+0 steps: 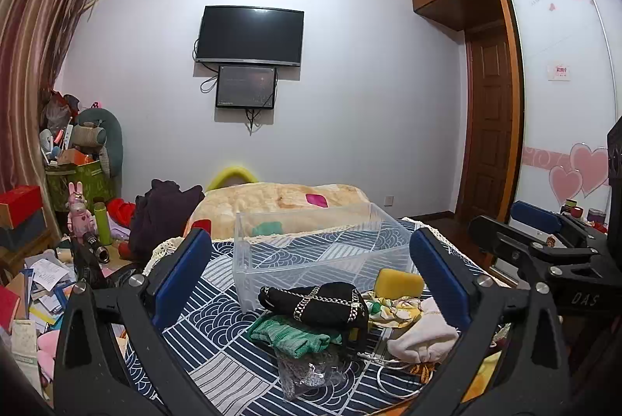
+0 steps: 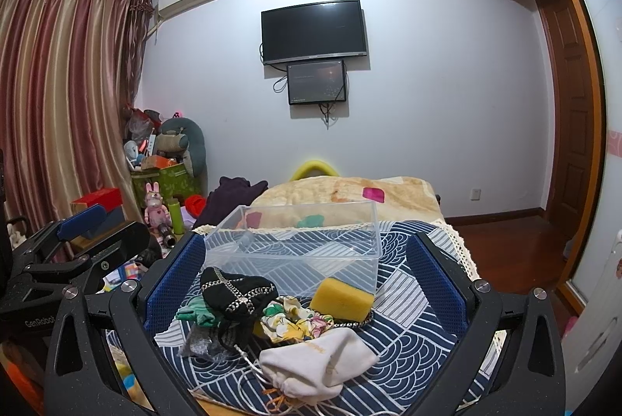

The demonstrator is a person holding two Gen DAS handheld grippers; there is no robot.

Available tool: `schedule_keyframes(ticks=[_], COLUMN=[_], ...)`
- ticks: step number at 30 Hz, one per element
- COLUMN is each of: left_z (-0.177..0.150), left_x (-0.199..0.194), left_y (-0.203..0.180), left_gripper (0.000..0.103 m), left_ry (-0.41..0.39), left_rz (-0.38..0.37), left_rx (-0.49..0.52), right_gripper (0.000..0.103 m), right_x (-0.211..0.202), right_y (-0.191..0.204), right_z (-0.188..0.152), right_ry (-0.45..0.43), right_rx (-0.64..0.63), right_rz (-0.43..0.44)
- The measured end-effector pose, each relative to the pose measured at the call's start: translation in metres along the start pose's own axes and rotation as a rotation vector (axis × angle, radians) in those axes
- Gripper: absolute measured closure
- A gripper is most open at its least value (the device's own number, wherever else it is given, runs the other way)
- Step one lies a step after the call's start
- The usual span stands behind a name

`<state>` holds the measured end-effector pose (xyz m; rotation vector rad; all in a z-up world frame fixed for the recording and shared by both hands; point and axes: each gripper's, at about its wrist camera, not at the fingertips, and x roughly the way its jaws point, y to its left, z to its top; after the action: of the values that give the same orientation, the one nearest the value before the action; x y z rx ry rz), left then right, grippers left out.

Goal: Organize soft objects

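Note:
A clear plastic bin (image 1: 322, 245) (image 2: 295, 245) stands empty on the blue patterned cloth (image 1: 217, 318). In front of it lie a black chain-trimmed pouch (image 1: 315, 303) (image 2: 237, 295), a green knit piece (image 1: 295, 334) (image 2: 194, 315), a yellow sponge (image 1: 398, 282) (image 2: 342, 299), a floral cloth (image 1: 392, 307) (image 2: 291, 318) and a white drawstring bag (image 1: 421, 338) (image 2: 315, 361). My left gripper (image 1: 311, 260) is open and empty above the pile. My right gripper (image 2: 307, 268) is open and empty, also over the pile.
A clear crinkled wrapper (image 1: 307, 373) and a white cord (image 1: 392, 373) lie near the front edge. A beige blanket (image 1: 280, 202) covers the bed behind. Clutter, boxes and a pink rabbit toy (image 1: 77, 210) fill the left floor. A wardrobe (image 1: 563, 85) stands right.

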<state>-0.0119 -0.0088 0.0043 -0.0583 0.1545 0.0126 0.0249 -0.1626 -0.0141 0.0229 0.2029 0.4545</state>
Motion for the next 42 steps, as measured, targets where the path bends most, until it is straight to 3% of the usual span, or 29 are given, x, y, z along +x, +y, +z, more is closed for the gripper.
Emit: schedule_keyframes(ticks=[11,12,15,16,22,26,33,42], left_z=[0.000,0.000,-0.003,-0.005,-0.020,-0.034,-0.057,-0.069], left_x=[0.004,0.007,0.020,0.027,0.060,0.078,0.103,0.114], left_y=[0.003,0.006,0.010,0.011,0.017,0.019,0.010,0.011], left_gripper=[0.000,0.002,0.026,0.028,0.032,0.032,0.032,0.035], left_ry=[0.015,0.021,0.075,0.106,0.221,0.290,0.380,0.388], left_rz=[-0.019,-0.018,-0.029,-0.037,-0.071,-0.112,-0.139,-0.135], left_rx=[-0.007,-0.013,-0.024,-0.027,-0.064,-0.105,-0.084,-0.079], right_gripper=[0.000,0.001,0.016,0.021,0.028,0.028,0.028,0.028], right_x=[0.002,0.003,0.011,0.014,0.036,0.054,0.084,0.114], right_y=[0.000,-0.001,-0.008,-0.010,-0.020,-0.029,-0.043,-0.050], right_z=[-0.002,-0.003,-0.005,-0.006,-0.016,-0.024,-0.038,-0.058], right_ry=[0.000,0.003,0.036,0.052,0.127,0.186,0.289,0.411], right_rx=[-0.001,0.002,0.023,0.028,0.031,0.052,0.092,0.153], right_rz=[-0.012,-0.013,-0.002,0.005,-0.023,-0.030,-0.029,-0.011])
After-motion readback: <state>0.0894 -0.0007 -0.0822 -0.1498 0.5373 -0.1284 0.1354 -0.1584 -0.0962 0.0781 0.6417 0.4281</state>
